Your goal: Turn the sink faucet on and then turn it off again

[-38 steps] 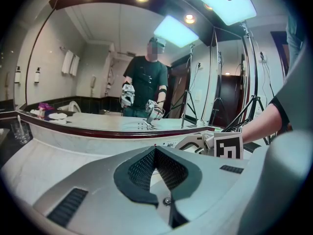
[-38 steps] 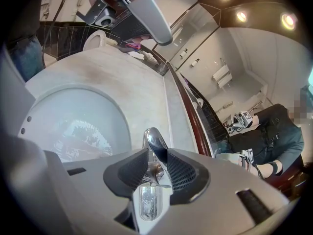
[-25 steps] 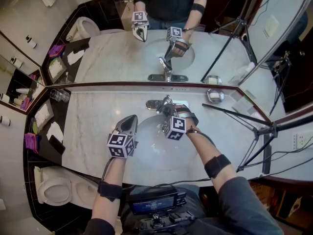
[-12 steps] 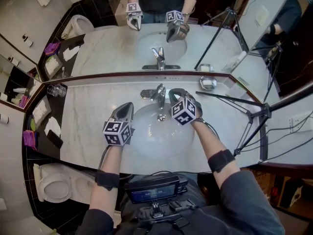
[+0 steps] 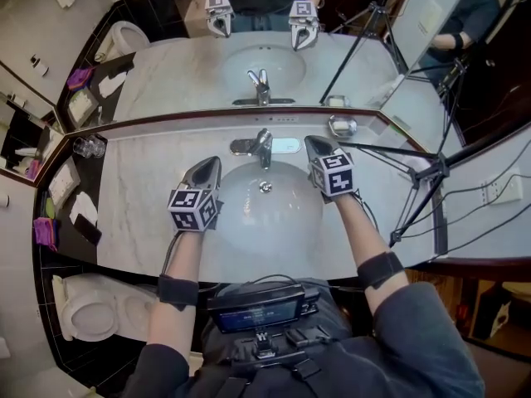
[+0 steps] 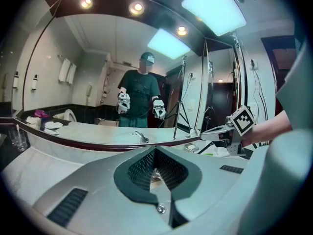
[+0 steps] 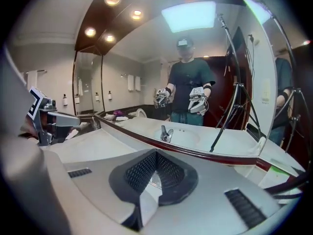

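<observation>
No legible text, brands or numbers. Only square black-and-white marker patterns on left gripper (image 5: 209, 166) and right gripper (image 5: 314, 144); chest screen (image 5: 255, 319) too small to read.

Below us the sink basin (image 5: 265, 222) sits sunk in the countertop (image 5: 149, 206), with the drain (image 5: 265, 187) in it toward the back. The faucet (image 5: 262, 146) stands on the counter behind the basin, at its middle, and the mirror (image 5: 191, 73) rises just behind the faucet. We hold the left gripper (image 5: 211, 164) over the basin's left rim and the right gripper (image 5: 313, 143) over its right rim, the faucet between them and touched by neither. A soap dish (image 5: 341, 126) lies at the back, right of the faucet. Drinking glasses (image 5: 87, 147) stand on the ledge at the far left, a toilet (image 5: 91, 309) sits lower left beside the counter, and a tripod (image 5: 419, 181) stands to the right.
</observation>
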Tool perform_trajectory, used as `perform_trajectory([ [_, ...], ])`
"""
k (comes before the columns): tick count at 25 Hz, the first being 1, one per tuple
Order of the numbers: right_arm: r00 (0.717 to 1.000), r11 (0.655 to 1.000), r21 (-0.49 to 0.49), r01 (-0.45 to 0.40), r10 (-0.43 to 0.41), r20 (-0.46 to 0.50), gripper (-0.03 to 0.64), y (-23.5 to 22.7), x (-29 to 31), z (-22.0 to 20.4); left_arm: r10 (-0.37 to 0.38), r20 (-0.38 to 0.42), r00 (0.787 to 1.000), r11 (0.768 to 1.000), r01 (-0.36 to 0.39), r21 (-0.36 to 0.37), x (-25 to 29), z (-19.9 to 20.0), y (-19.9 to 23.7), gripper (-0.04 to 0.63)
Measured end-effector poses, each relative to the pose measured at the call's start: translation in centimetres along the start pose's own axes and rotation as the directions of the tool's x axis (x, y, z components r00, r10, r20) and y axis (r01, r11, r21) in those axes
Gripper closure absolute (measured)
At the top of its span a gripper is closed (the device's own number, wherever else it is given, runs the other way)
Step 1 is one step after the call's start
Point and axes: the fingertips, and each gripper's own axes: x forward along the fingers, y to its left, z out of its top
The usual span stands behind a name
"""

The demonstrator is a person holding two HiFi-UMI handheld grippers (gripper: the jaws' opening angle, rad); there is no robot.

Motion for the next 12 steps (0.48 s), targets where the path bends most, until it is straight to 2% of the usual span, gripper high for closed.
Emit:
perform_trajectory([
  [5,0.999,0.988,0.153,0.005,-0.012,0.041,0.6,-1.0,-2.2,-0.5,-0.002,0.004,1.0,1.0,0.002,0.001,-0.7,-0.1,0.3,0.601],
  [12,0.998,0.971,0.235,0.037,-0.049,0.044,0.6,-1.8,-4.8,-3.0,-0.008,0.022,1.0,1.0,0.008,0.012,-1.3,0.0,0.2,0.601],
])
